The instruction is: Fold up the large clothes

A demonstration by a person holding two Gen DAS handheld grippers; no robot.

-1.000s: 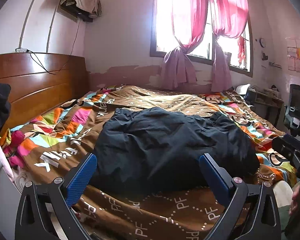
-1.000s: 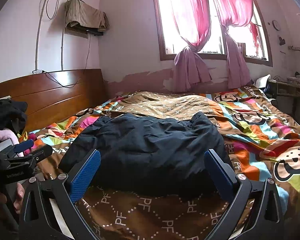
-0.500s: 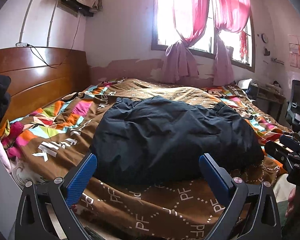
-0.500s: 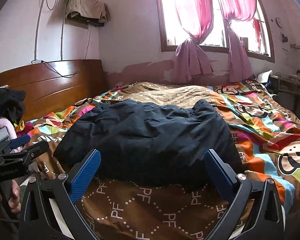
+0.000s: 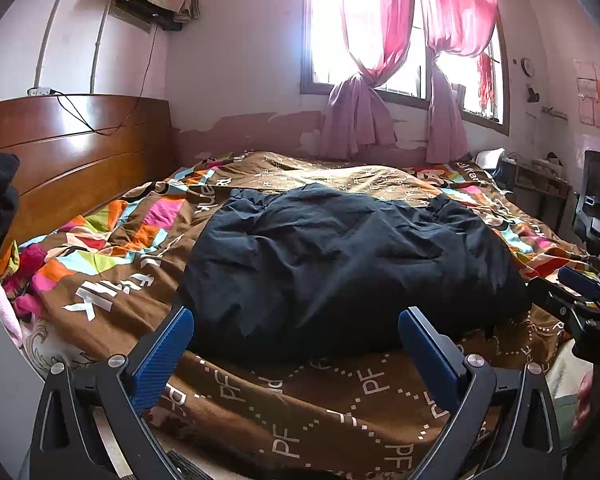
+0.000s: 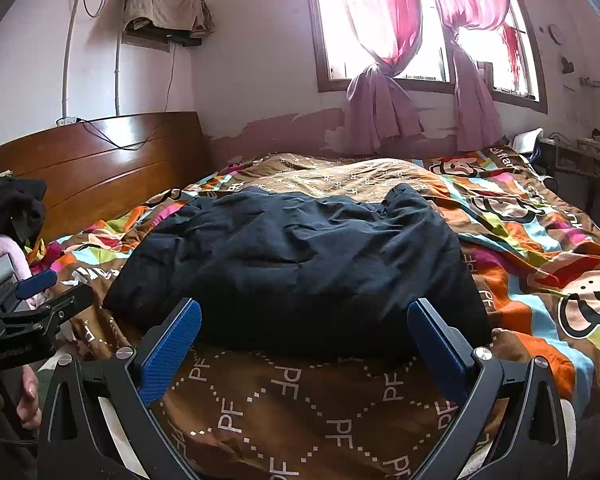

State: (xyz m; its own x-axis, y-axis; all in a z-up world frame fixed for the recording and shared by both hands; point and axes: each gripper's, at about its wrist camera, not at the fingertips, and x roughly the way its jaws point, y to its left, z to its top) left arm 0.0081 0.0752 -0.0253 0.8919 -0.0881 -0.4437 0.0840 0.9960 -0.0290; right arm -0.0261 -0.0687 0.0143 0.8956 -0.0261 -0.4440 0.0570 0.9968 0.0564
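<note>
Tools, L (image 5: pixel 296 330) & R (image 6: pixel 304 322), wide open, empty, near black jacket (image 5: pixel 348 264).

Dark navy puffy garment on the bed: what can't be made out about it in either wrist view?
- Dark navy puffy garment: bunched in both views; sleeves, collar and front hidden in its own folds.
- Its near hem: partly hidden behind the open left gripper and open right gripper.
- Its underside: hidden against the brown patterned quilt.

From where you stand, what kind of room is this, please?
Most likely a home bedroom: a bed with a wooden headboard, a colourful patterned quilt with a dark garment lying on it, and pink curtains at the window.
</note>
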